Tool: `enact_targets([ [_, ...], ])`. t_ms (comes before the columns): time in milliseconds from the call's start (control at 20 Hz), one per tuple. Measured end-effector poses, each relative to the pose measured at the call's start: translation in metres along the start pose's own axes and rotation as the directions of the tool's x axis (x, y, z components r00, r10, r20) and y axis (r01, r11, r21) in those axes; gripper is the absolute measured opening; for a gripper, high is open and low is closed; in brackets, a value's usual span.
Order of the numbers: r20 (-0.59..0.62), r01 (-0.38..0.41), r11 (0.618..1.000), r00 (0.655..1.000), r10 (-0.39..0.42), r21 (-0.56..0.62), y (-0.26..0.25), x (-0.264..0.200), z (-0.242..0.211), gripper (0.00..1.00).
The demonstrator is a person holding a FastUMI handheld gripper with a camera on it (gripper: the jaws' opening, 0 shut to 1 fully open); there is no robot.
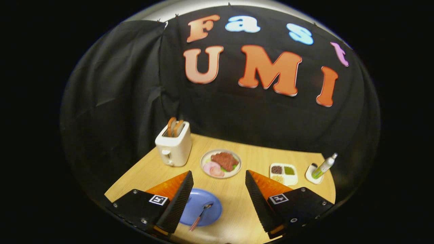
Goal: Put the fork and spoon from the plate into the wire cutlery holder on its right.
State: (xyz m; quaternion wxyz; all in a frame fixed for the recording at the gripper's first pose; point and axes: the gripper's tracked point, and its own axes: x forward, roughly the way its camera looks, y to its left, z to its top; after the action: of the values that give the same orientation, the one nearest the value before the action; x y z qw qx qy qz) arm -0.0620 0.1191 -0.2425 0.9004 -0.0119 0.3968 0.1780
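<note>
On the blue plate [203, 207] we are seeing one utensil [200, 217], fork or spoon we cannot tell. Its long axis is running from its head, far and slightly right, to its handle, near and left over the plate's near rim. The gripper [219, 200] is hovering above with fingers spread wide, grasping nothing. Beyond are lying a food plate [220, 163], a toaster [173, 145] at far left, a divided tray [284, 173] and a bottle [324, 166] at right, all on the wooden table [237, 213].

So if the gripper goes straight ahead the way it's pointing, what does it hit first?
Probably the plate of meat, just beyond the open fingers. The blue plate lies lower, between them; depth is unclear.
</note>
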Motion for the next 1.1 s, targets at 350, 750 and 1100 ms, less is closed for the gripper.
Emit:
enact_targets([
  [350,-0.371,-0.014,0.998,0.928,0.038,0.065,0.030,0.032,-0.107,0.90],
  [750,-0.621,0.038,0.996,0.783,0.020,0.080,0.052,0.033,-0.187,0.70],
  [1100,-0.715,0.131,0.984,0.699,-0.007,0.119,0.056,0.037,-0.215,0.46],
])
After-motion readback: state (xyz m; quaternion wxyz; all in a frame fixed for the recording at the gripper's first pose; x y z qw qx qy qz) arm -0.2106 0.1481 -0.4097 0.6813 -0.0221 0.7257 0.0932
